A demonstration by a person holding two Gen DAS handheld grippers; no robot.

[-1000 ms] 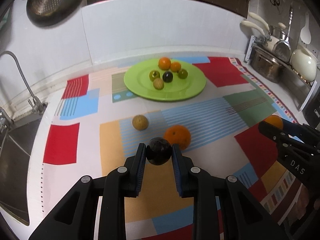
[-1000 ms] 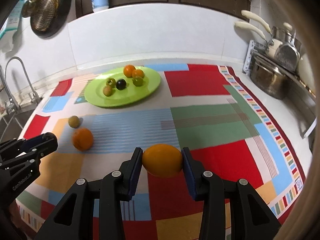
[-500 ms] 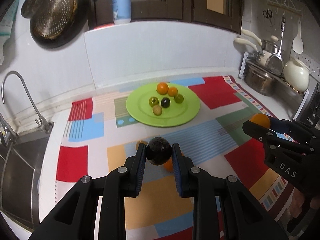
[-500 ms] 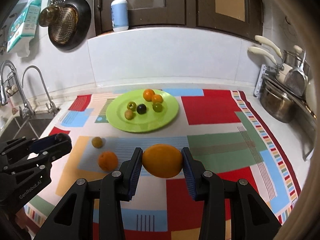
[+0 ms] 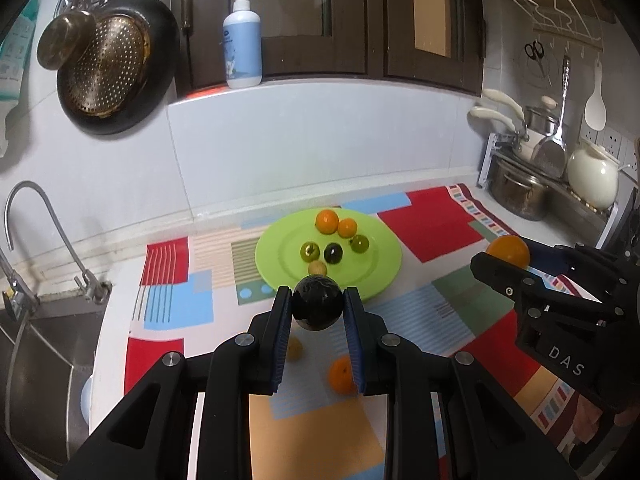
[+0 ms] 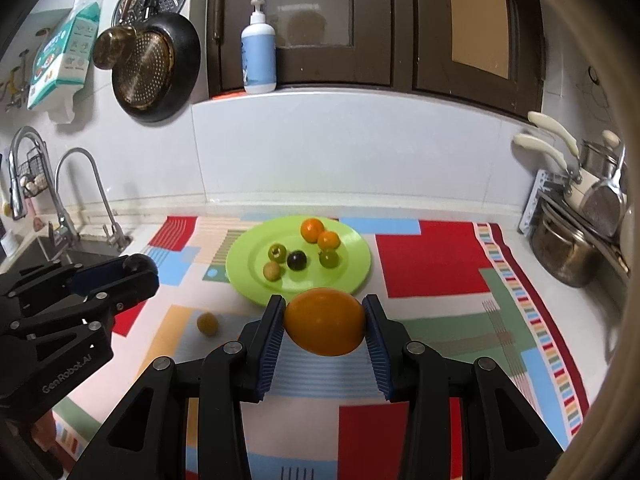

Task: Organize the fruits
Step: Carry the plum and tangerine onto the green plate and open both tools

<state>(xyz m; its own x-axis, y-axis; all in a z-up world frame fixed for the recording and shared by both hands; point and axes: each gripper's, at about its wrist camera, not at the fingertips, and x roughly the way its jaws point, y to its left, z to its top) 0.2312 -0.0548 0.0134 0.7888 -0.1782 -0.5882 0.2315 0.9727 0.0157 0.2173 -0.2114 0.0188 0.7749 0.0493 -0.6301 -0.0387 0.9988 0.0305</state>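
Dark round fruit: clamped in left hand-held gripper, above bench near green plate. Orange fruit: clamped in right hand-held gripper. Likely light, smooth, bruisable; grip across widest girth.

Plate sits on mat toward back wall, w/ six small fruits on it in a cluster. L gripper holds round fruit above mat, in front of plate. R gripper holds larger fruit, also in front of plate. Two loose fruits on mat below/near L gripper: small one to the left, bigger one right of it. Sink left of mat; pots far right. Soap bottle on ledge behind plate.
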